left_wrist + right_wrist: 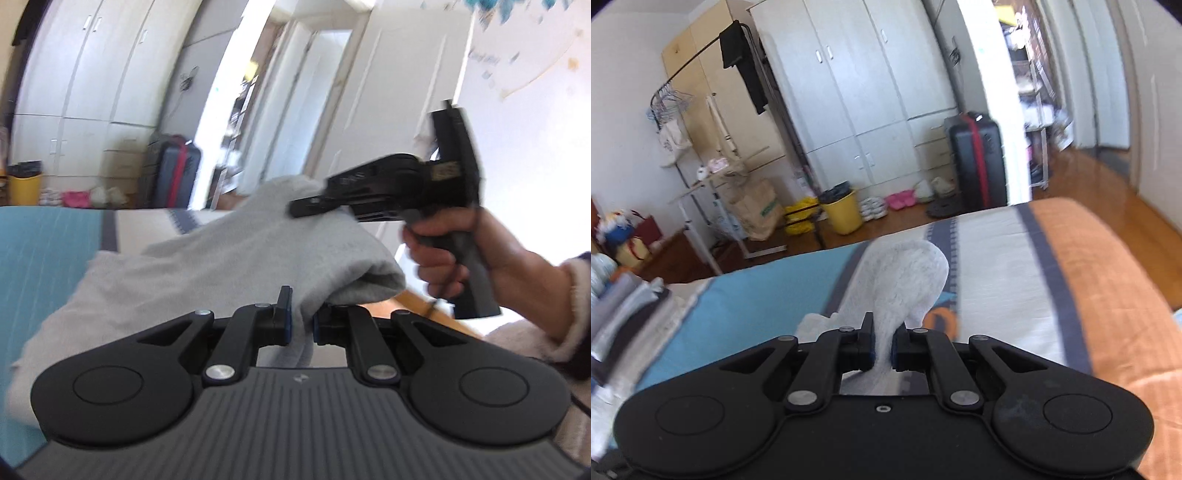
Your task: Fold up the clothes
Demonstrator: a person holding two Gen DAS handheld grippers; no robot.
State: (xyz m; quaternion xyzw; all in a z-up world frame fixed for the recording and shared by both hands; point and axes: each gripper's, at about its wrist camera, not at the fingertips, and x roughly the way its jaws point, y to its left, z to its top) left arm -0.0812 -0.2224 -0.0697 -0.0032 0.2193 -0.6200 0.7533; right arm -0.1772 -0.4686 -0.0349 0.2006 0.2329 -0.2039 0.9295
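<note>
I count two grippers, left gripper (302,325) and right gripper (882,347), one light grey garment (221,266), one bedspread (997,258), one yellow bin (844,214), one suitcase (977,162).

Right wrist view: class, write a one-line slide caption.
Right hand-held gripper shut on a pale grey garment, raised above the striped bedspread.

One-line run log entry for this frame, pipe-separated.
task: fold clothes | left gripper: shut on grey garment | right gripper: shut on grey garment | garment: lifted over striped bedspread | folded stack: at left
</note>
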